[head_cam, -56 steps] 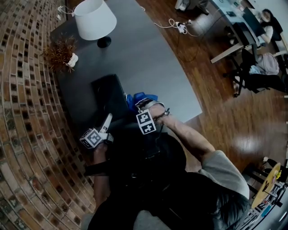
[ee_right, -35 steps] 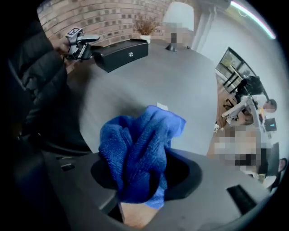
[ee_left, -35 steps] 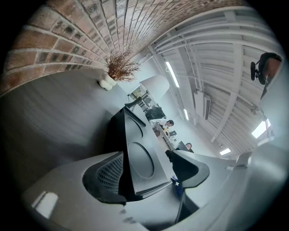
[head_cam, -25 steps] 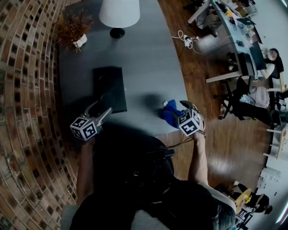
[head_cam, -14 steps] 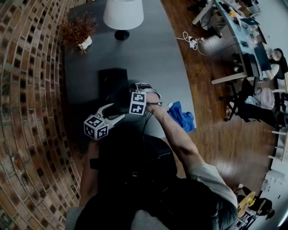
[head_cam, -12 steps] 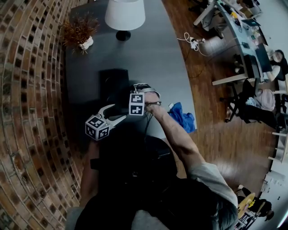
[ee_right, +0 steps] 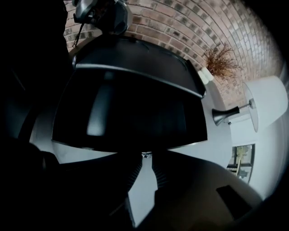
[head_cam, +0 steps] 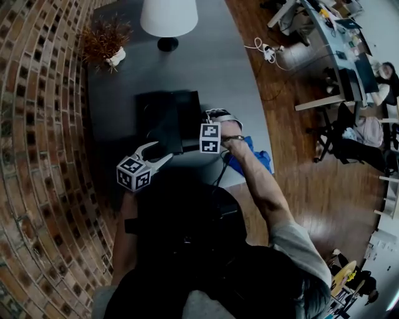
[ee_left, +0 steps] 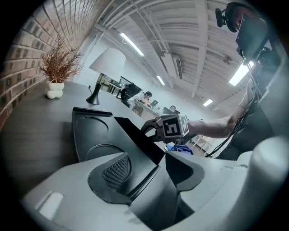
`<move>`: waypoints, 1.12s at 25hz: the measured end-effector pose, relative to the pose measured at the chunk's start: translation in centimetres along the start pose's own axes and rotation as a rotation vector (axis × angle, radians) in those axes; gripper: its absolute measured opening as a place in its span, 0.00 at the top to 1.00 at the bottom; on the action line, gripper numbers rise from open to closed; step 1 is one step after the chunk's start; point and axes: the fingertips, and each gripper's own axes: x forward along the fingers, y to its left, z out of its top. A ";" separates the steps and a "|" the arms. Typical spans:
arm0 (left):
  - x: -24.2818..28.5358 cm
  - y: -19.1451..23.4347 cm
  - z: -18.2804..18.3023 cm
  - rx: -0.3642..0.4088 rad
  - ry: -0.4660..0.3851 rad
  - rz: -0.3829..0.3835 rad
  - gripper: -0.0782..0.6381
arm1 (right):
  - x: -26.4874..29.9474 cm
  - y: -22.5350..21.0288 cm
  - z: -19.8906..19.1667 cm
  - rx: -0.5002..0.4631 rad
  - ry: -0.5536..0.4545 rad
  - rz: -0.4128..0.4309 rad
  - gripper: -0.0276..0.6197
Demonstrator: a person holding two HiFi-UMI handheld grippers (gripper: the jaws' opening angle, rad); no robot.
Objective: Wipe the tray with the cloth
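The black tray [head_cam: 156,118] lies on the grey table and has round recesses [ee_left: 90,131]. A flat black panel [head_cam: 187,121] [ee_right: 131,113] leans tilted over its right side. My right gripper [head_cam: 204,117] [ee_right: 145,157] is shut on that panel's thin edge. My left gripper [head_cam: 161,151] [ee_left: 149,169] is at the tray's near corner. Its jaws are closing, with the tray's rim between them against the ribbed pad. The blue cloth [head_cam: 252,159] [ee_left: 178,148] lies loose at the table's right edge, partly under my right forearm.
A white lamp [head_cam: 168,19] and a dried plant in a white pot [head_cam: 103,40] stand at the table's far end. A brick wall [head_cam: 37,156] runs along the left. The table edge [head_cam: 249,106] drops to a wooden floor with cables [head_cam: 268,50].
My right gripper left the cloth at the table's right edge, went to the tray, shut, and drew the black panel rightward. The left jaws have narrowed on the tray's corner.
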 end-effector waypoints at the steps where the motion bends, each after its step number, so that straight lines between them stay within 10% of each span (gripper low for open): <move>1: 0.0 0.1 0.0 -0.007 0.003 0.007 0.56 | 0.2 0.0 -0.8 0.001 0.018 0.001 0.85; 28: 0.5 0.5 -0.7 0.032 0.042 0.090 0.57 | 0.9 -0.2 -2.8 0.170 0.003 -0.039 0.84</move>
